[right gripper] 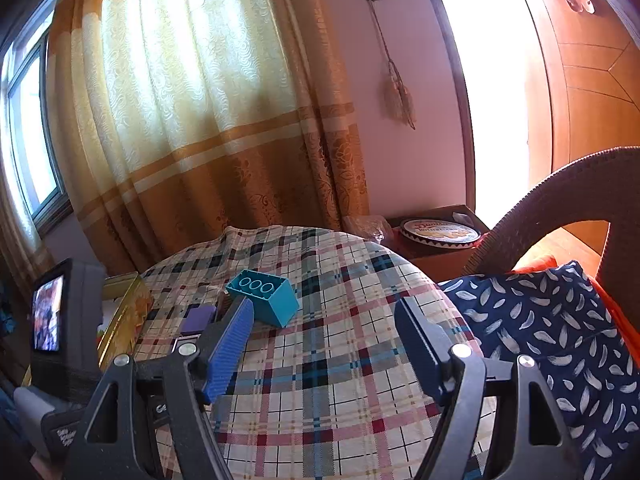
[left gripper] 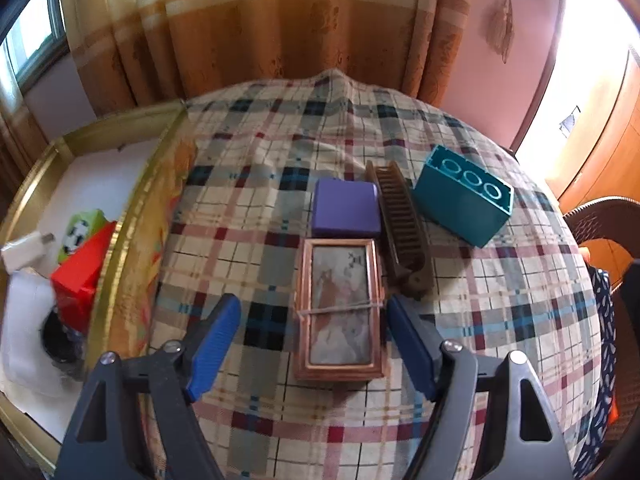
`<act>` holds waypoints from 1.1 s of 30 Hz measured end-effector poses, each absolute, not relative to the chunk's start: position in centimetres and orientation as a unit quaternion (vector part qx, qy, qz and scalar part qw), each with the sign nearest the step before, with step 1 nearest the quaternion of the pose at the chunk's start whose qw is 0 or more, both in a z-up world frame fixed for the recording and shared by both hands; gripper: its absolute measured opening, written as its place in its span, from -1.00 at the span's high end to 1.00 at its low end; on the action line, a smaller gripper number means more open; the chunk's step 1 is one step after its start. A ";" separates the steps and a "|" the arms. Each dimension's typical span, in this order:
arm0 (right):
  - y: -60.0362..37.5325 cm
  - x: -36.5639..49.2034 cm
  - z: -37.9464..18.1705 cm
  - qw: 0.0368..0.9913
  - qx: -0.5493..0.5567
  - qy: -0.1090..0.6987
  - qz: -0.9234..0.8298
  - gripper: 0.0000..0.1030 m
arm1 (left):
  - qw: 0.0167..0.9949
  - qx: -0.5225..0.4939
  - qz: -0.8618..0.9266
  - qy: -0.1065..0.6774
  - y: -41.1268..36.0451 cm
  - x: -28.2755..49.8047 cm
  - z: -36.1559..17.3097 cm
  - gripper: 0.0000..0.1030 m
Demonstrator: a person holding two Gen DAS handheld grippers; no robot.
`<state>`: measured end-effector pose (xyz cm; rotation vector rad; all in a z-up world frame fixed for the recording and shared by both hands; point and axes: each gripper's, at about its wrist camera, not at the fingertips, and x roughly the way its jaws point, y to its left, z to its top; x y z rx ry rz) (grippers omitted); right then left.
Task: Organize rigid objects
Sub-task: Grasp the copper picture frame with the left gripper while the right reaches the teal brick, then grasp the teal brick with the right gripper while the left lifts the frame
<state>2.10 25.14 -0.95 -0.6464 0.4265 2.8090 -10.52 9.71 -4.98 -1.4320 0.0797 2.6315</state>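
A plaid-clothed desk (left gripper: 280,208) carries a gold tray (left gripper: 132,208) at the left. Near its middle lie a framed picture (left gripper: 340,308), purple box (left gripper: 346,208), brown comb (left gripper: 402,224) and, farther right, a teal block (left gripper: 464,196).

Copper-framed box (left gripper: 339,312): flat on the plaid desk, long axis running away from camera, elastic band across its middle. Purple block (left gripper: 346,208): flat, touching the box's far end. Brown comb (left gripper: 402,224): lying just right of both. Teal brick (left gripper: 464,196): on its side, round holes facing upward, near the comb's right.
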 end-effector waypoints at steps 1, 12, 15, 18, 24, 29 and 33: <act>25.1 2.1 -0.9 0.114 -0.219 0.145 0.958 -0.46 | 0.070 -0.477 0.876 0.024 9.6 -10.7 -5.1 -0.42; 25.6 2.0 -1.2 0.113 -0.228 0.159 0.954 -0.46 | 0.102 -0.440 0.891 0.037 10.2 -10.3 -5.2 0.12; 25.6 1.9 -1.3 0.114 -0.229 0.160 0.953 -0.46 | 0.120 -0.442 0.889 0.033 10.1 -9.8 -4.9 0.13; 25.7 1.7 -1.4 0.112 -0.235 0.161 0.952 -0.46 | 0.143 -0.434 0.889 0.022 10.0 -8.7 -4.5 0.12; 26.1 0.0 -1.7 0.061 -0.260 0.168 0.949 -0.40 | 0.169 -0.402 0.900 0.021 9.2 -6.4 -2.8 0.12; 25.9 -4.0 -1.2 -0.003 -0.290 0.121 0.949 -0.22 | 0.174 -0.380 0.908 0.022 8.0 -4.8 -1.2 0.12; 25.1 -8.1 -1.6 -0.037 -0.322 0.081 0.943 -0.22 | 0.180 -0.363 0.914 0.014 6.8 -4.2 0.6 0.12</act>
